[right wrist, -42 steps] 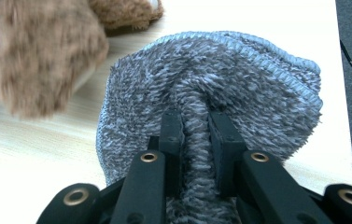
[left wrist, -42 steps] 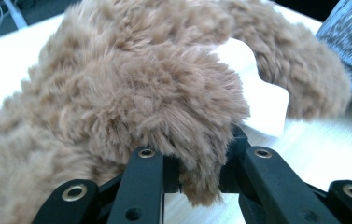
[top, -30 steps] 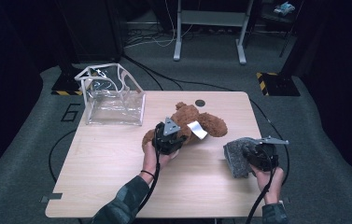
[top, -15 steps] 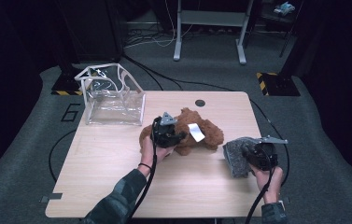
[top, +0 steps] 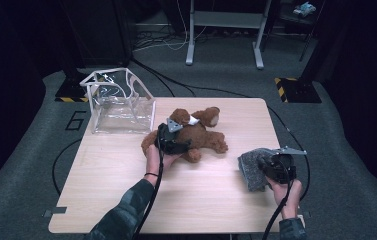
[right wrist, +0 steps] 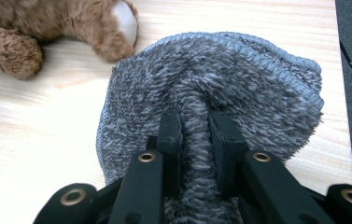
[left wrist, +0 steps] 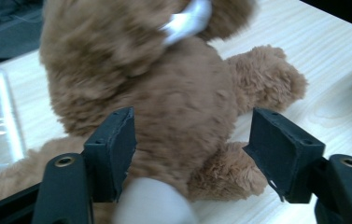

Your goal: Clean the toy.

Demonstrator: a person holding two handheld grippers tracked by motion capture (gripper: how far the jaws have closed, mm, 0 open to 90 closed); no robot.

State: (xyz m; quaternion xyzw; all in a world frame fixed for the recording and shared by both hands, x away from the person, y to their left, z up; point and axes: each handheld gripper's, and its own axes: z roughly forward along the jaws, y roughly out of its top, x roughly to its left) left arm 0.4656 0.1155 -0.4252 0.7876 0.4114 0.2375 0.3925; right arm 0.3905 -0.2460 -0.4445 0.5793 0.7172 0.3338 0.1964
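Note:
A brown teddy bear (top: 203, 134) lies on its side in the middle of the wooden table (top: 126, 195). My left gripper (top: 185, 144) is open with its jaws either side of the bear's body (left wrist: 183, 93); the left jaw touches the fur and the right jaw stands off it. At the table's right side my right gripper (top: 262, 169) is shut on a fold of a grey knit cloth (right wrist: 220, 74), which rests on the table (top: 250, 175). The bear's foot (right wrist: 117, 23) lies just beyond the cloth.
A clear plastic bag with white trim (top: 121, 107) stands open at the table's back left, close to the bear. Cables trail from both grippers over the table's front edge. Dark floor and a metal stand (top: 223, 30) lie beyond the table.
The bear and my left gripper have shifted left toward the clear bag, and the bear has turned. The right gripper and the grey cloth have stayed put.

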